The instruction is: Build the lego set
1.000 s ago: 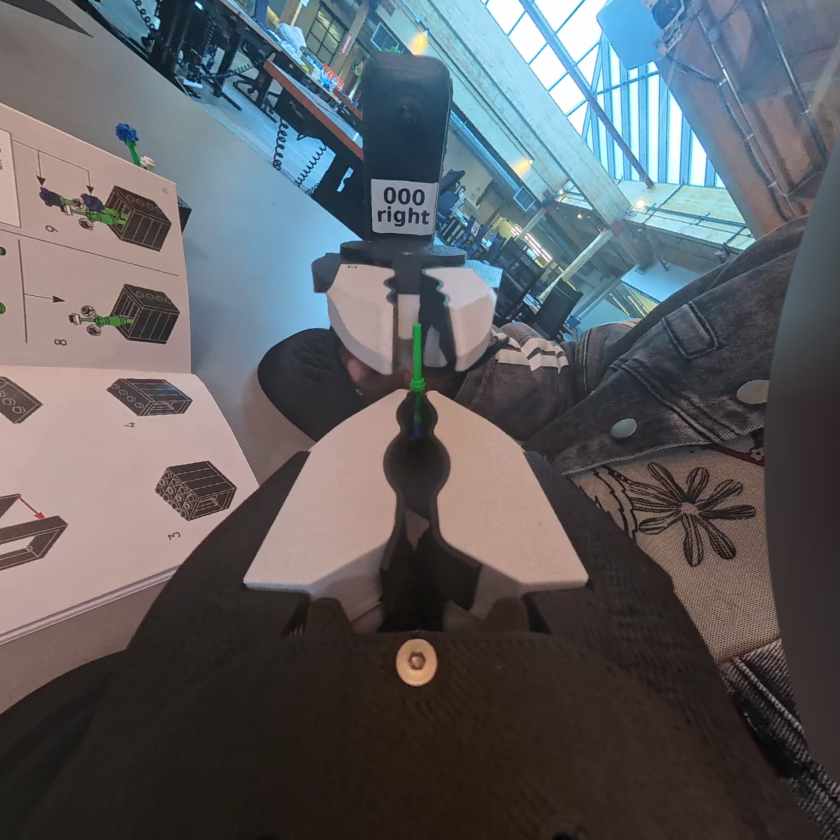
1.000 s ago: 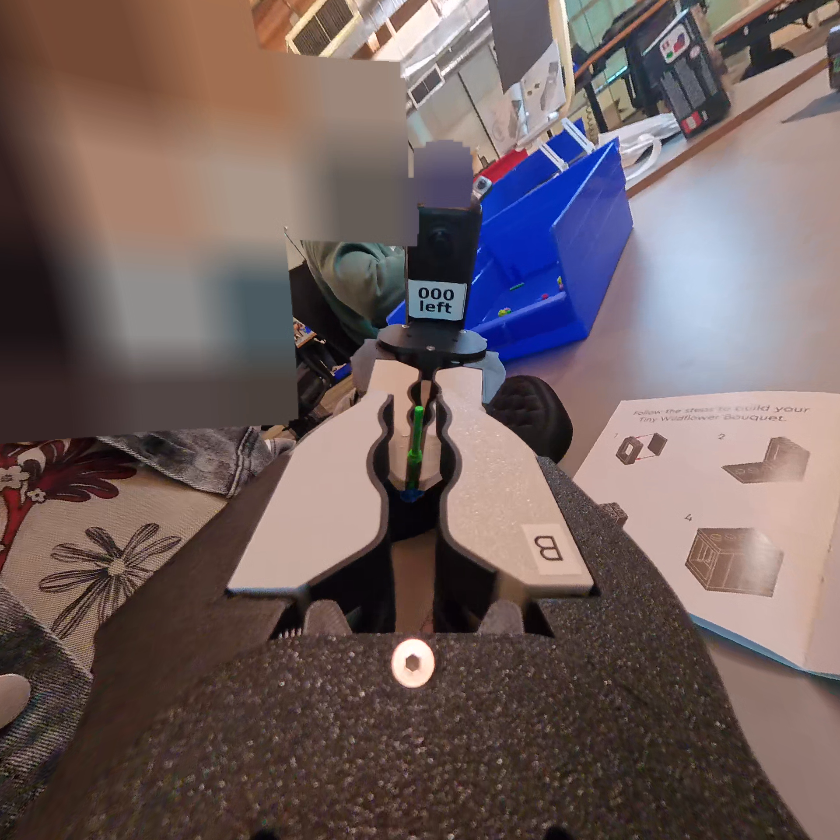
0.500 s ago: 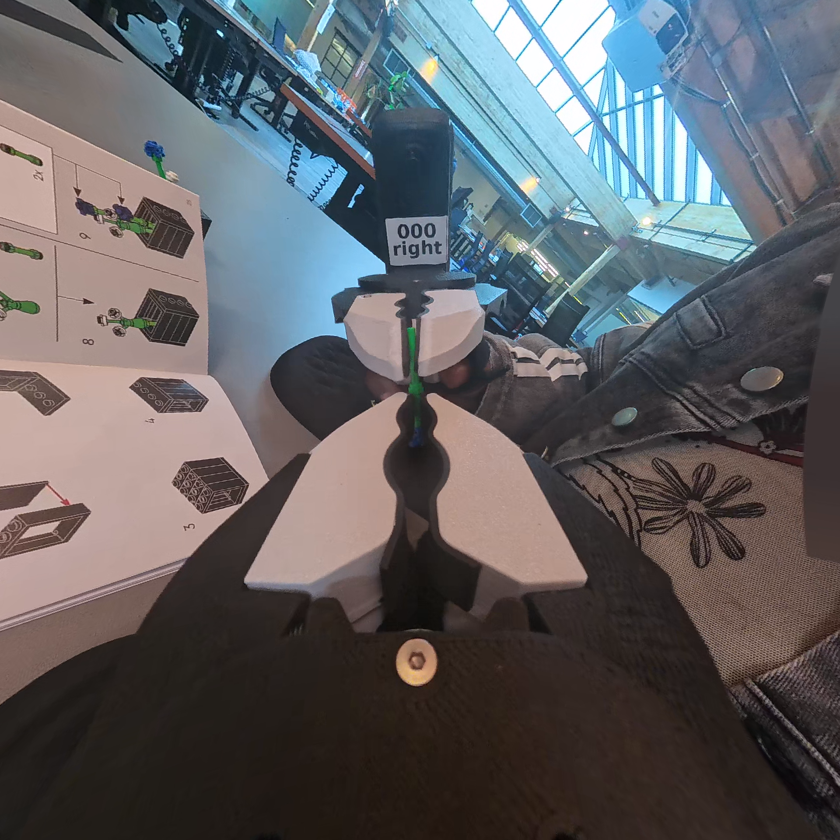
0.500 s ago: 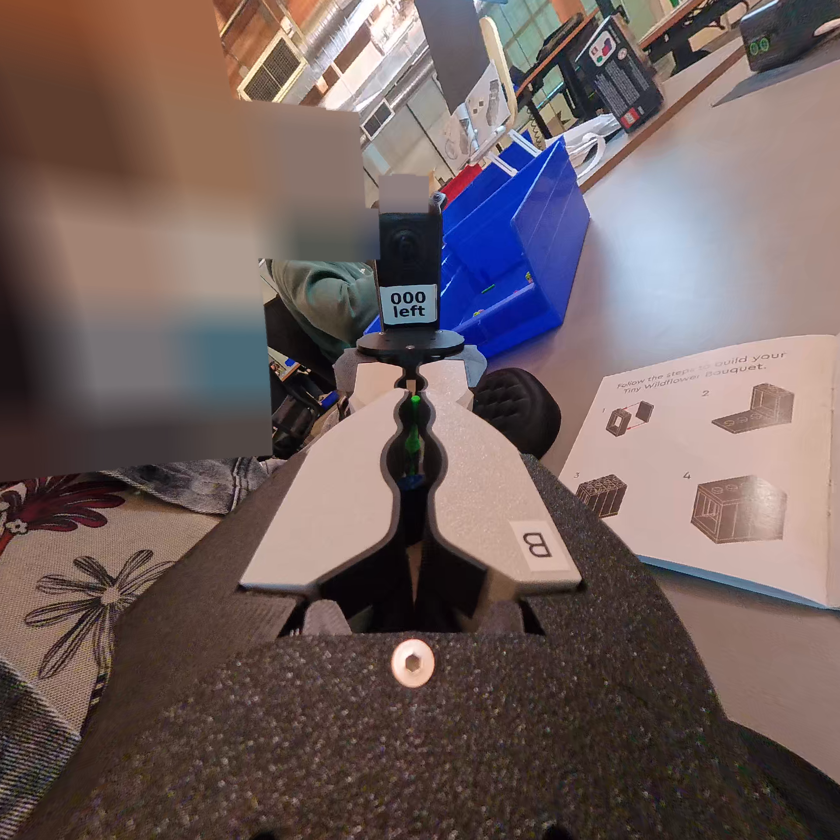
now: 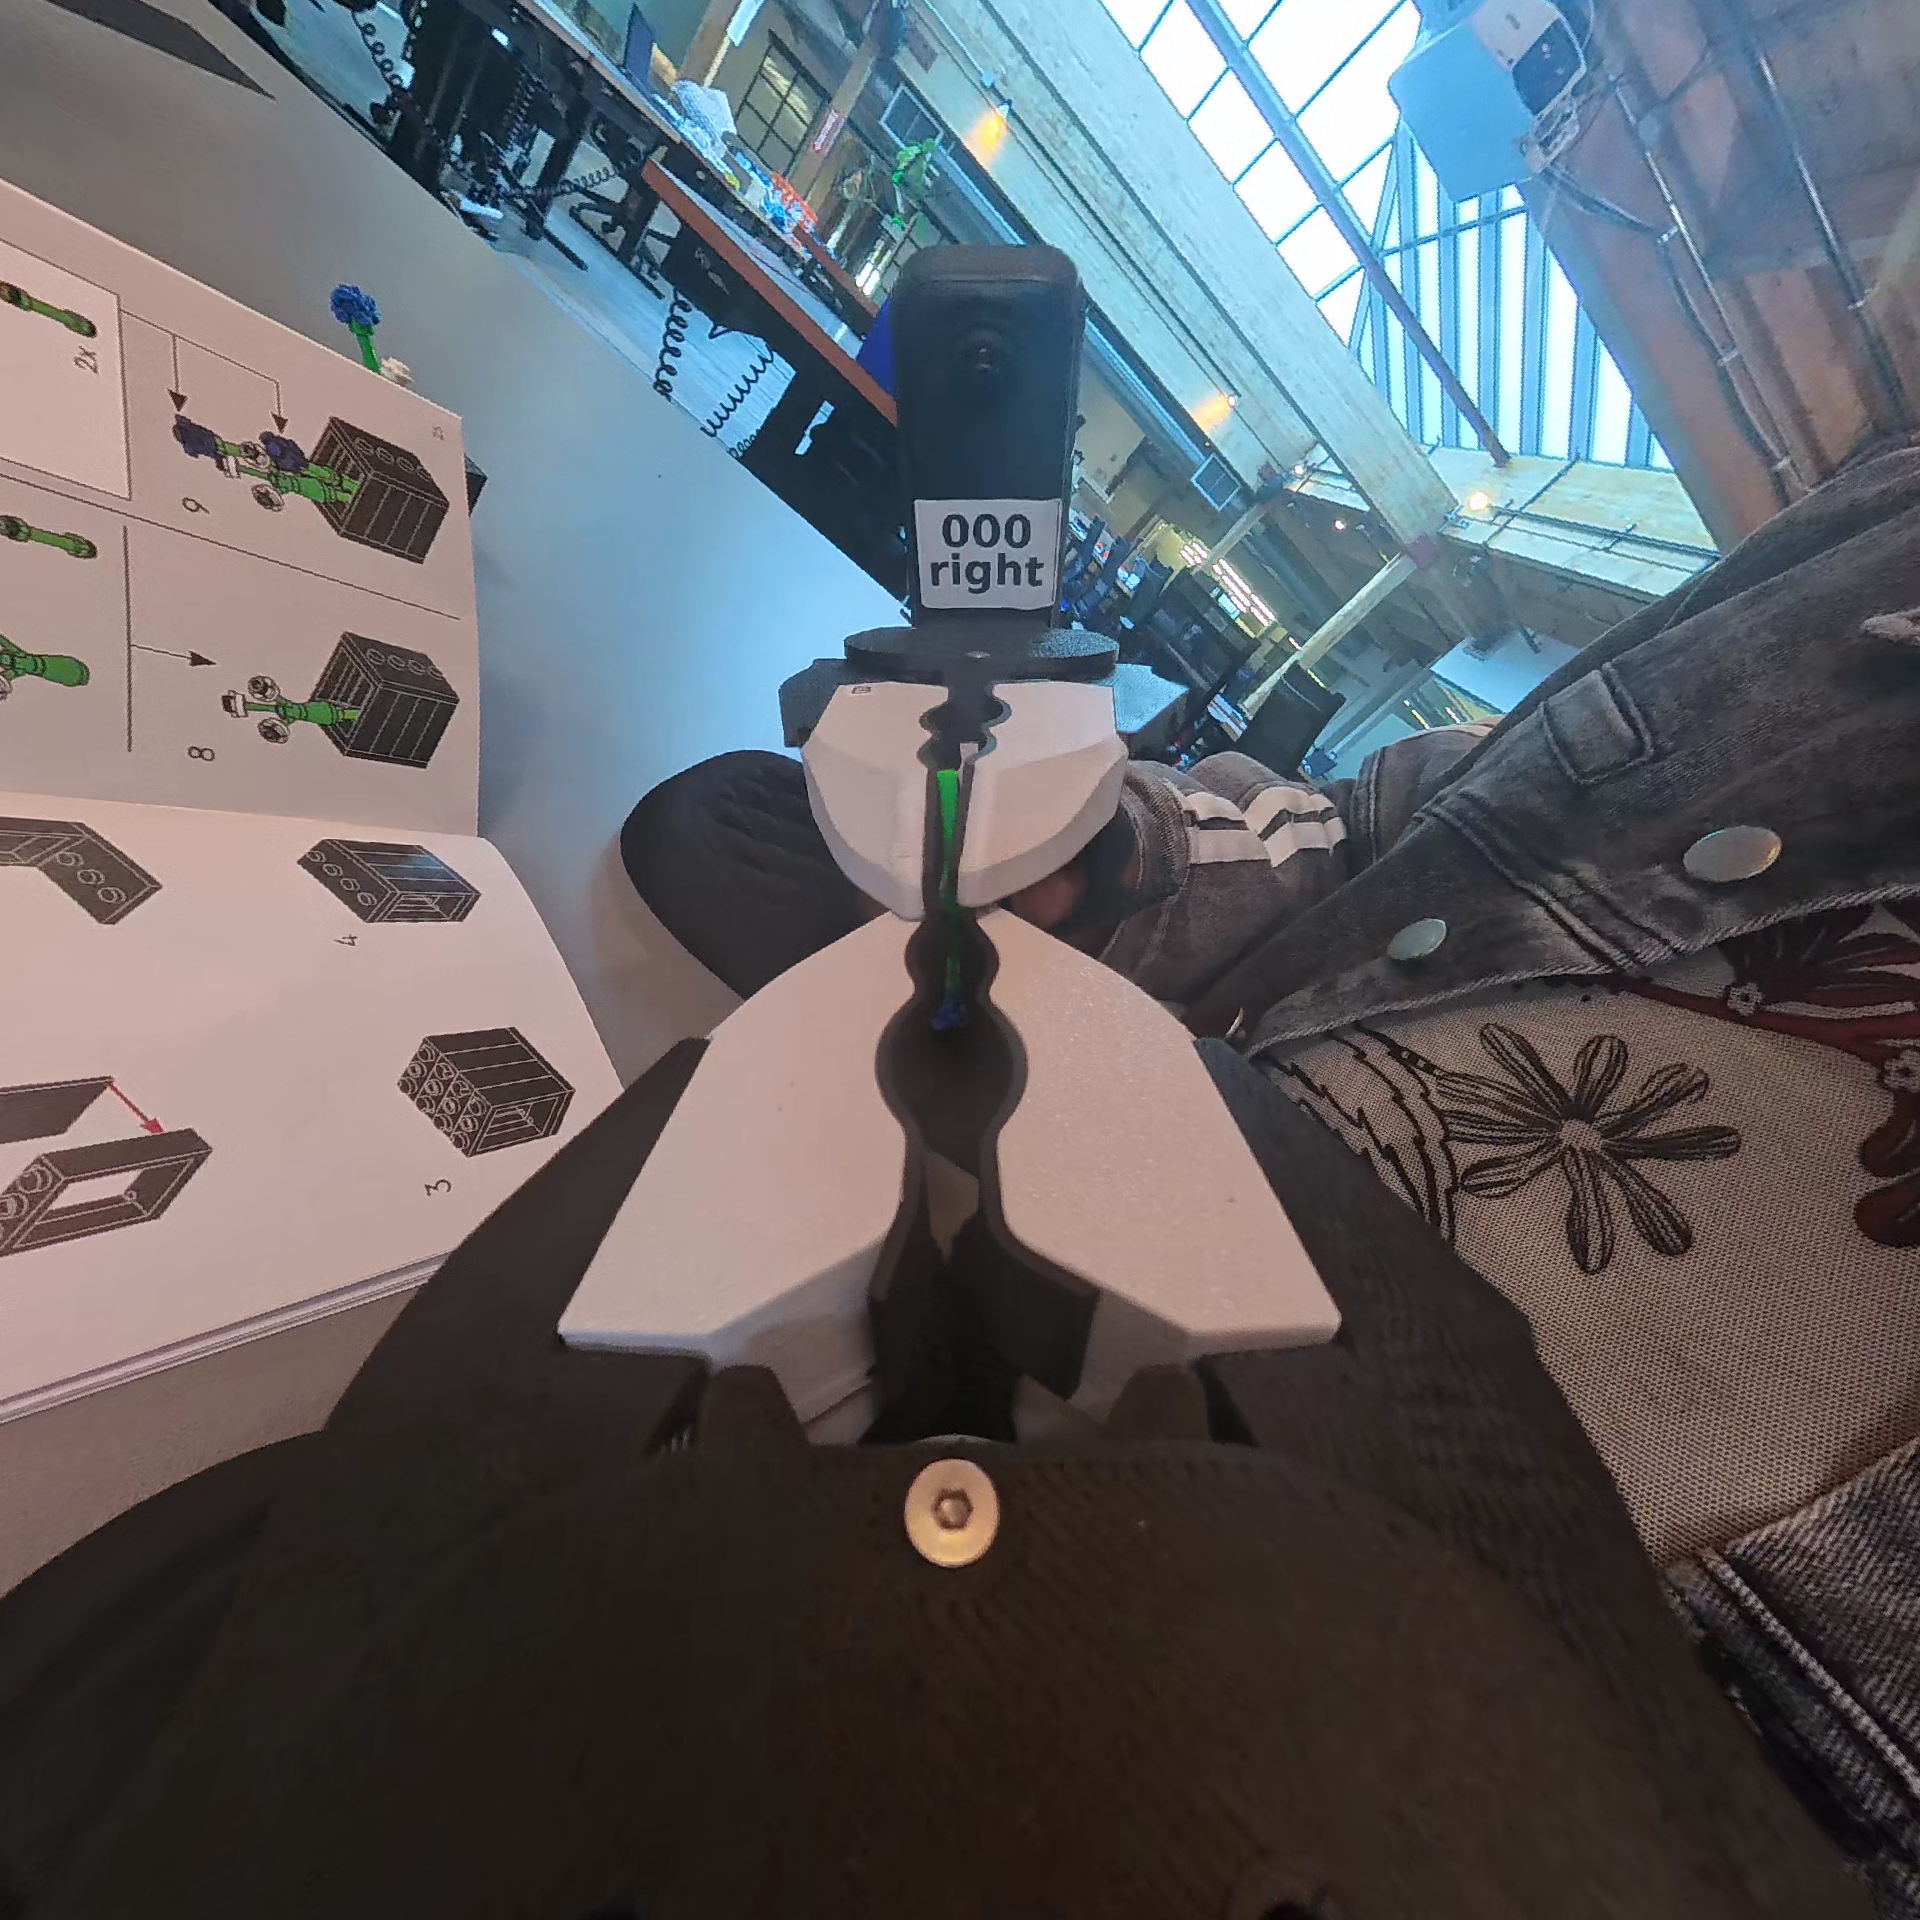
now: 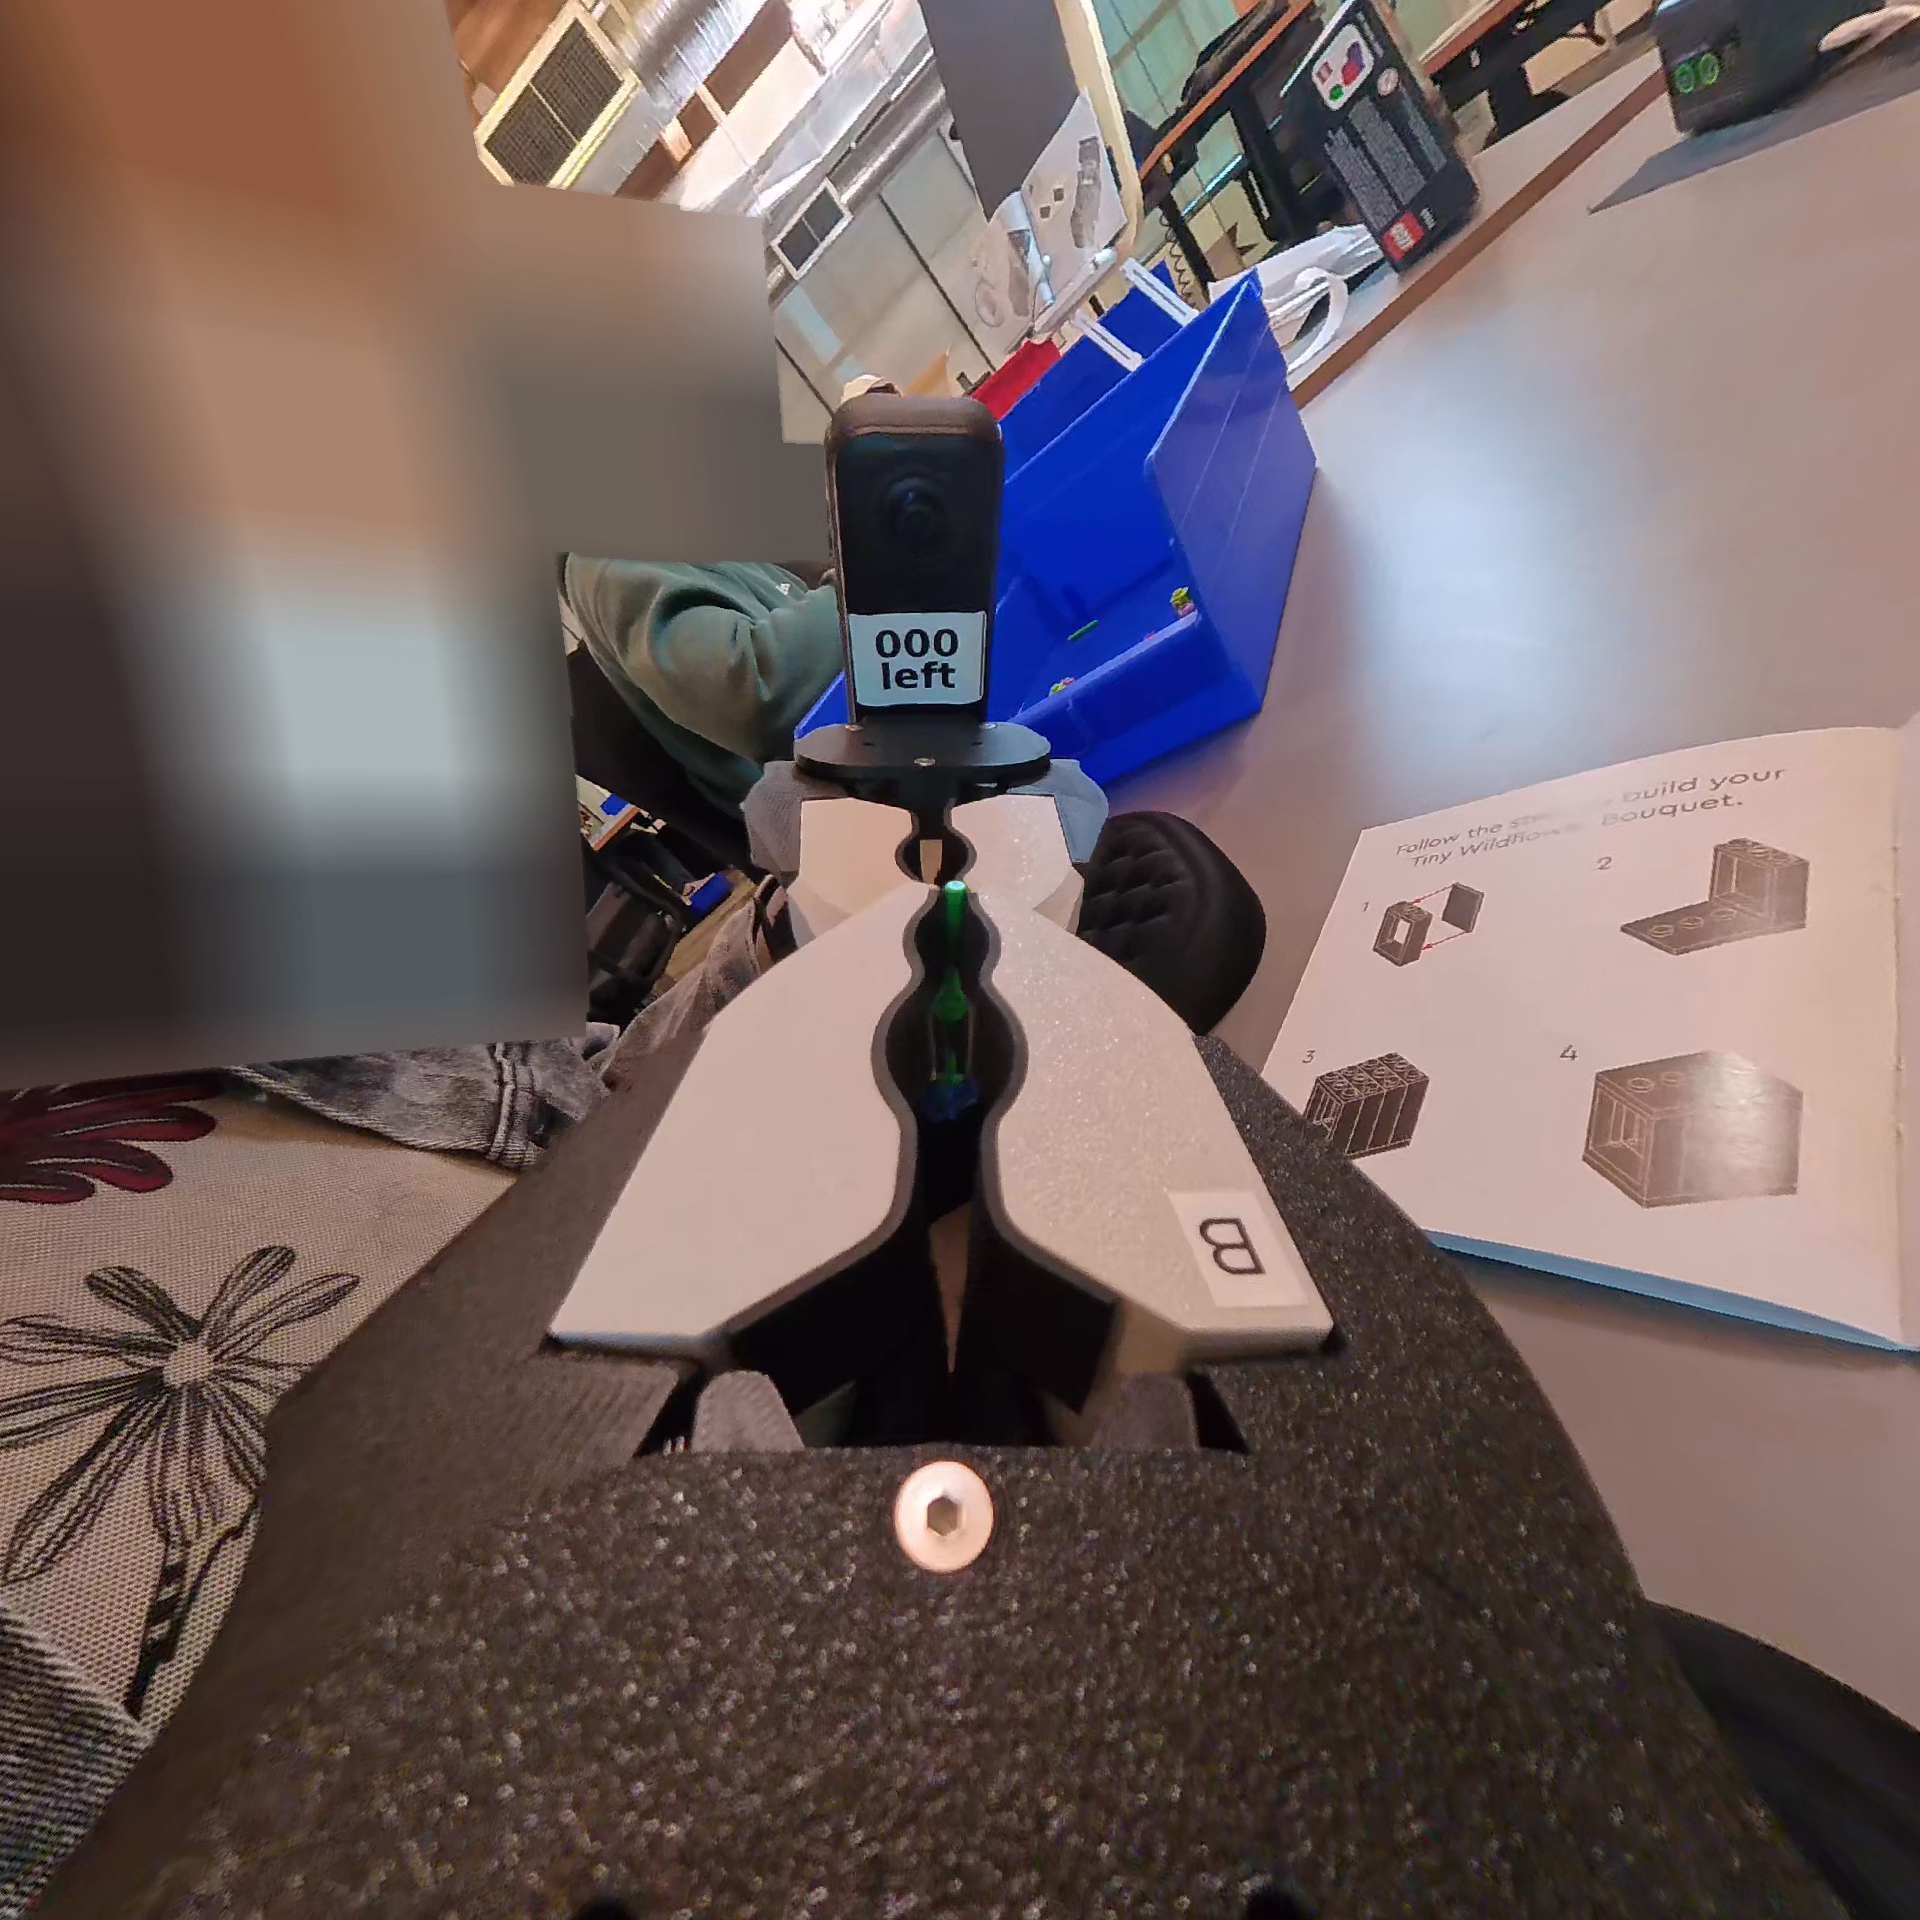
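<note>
Two handheld grippers meet tip to tip above the table edge. Left gripper (image 5: 943, 935) and right gripper (image 6: 951, 904) are both clenched on one thin green stem (image 6: 948, 987) w/ a blue bit. Instruction booklet (image 5: 260, 935) lies open; build looks mid-way, flower steps left.

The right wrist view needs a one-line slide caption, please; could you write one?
Right claw and left claw meet tip to tip on a green stem, beside the instruction booklet.

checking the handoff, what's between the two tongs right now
A thin green stem with a blue piece bridges them: both views show the left tongs and right tongs tip to tip, each shut on it.
</note>
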Available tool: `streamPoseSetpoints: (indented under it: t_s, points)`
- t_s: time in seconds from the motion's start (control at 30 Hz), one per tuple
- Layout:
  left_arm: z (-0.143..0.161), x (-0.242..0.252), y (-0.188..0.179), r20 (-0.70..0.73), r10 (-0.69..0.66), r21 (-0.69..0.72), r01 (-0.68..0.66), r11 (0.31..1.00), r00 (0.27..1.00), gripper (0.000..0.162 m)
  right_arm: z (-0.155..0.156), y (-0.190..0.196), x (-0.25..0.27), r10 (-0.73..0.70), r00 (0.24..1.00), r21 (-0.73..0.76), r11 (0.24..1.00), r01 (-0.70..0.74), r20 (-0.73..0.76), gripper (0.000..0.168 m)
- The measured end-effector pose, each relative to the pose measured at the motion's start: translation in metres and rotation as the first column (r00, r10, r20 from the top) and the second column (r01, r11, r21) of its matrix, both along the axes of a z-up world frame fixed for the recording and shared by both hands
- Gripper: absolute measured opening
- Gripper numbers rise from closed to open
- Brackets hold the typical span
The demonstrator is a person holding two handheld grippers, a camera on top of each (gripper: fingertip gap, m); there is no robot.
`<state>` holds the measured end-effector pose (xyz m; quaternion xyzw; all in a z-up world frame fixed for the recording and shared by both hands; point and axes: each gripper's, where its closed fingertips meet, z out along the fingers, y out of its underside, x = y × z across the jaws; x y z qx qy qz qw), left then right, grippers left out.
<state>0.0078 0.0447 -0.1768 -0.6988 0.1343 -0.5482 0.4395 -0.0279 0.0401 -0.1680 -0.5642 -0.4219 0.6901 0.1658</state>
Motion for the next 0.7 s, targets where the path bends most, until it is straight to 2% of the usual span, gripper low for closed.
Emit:
streamPoseSetpoints:
  t_s: [0.17, 0.2, 0.3, 0.4, 0.47, 0.53, 0.6, 0.7]
  points:
    - [0.005, -0.002, 0.001, 0.039, 0.004, 0.010, -0.005, 1.000, 0.999, 0.002, 0.007, 0.007, -0.001, 0.009, 0.999, -0.054, 0.998, -0.011, -0.035, 0.006]
    - [0.006, -0.003, 0.001, 0.045, 0.006, 0.011, -0.006, 1.000, 0.999, 0.002, 0.008, 0.010, -0.001, 0.002, 1.000, -0.077, 0.997, -0.005, -0.031, 0.030]
    - [0.006, -0.002, 0.001, 0.034, 0.011, 0.015, -0.012, 1.000, 0.999, 0.002, 0.021, 0.025, 0.005, -0.048, 0.995, -0.141, 0.989, 0.035, -0.090, 0.035]
    - [0.006, -0.002, 0.001, 0.040, 0.006, 0.012, -0.007, 1.000, 0.999, 0.002, 0.018, 0.020, 0.009, 0.009, 0.998, -0.102, 0.995, -0.015, -0.058, 0.041]
    - [0.005, -0.001, 0.001, 0.030, 0.003, 0.008, -0.003, 1.000, 1.000, 0.002, 0.013, 0.011, 0.009, 0.047, 0.998, -0.033, 0.998, -0.048, -0.032, 0.032]
    - [0.004, 0.000, 0.001, 0.017, -0.002, 0.003, 0.002, 1.000, 1.000, 0.002, 0.013, 0.007, 0.008, 0.052, 0.998, 0.011, 0.999, -0.051, -0.045, 0.010]
    - [0.003, 0.002, 0.000, 0.011, -0.011, 0.003, 0.011, 1.000, 1.000, 0.003, 0.011, 0.007, 0.007, 0.051, 0.998, 0.015, 0.999, -0.051, -0.040, 0.004]
    - [0.004, 0.001, 0.000, 0.017, -0.010, 0.009, 0.010, 1.000, 1.000, 0.002, 0.010, 0.007, 0.007, 0.054, 0.998, 0.005, 0.999, -0.054, -0.043, 0.003]
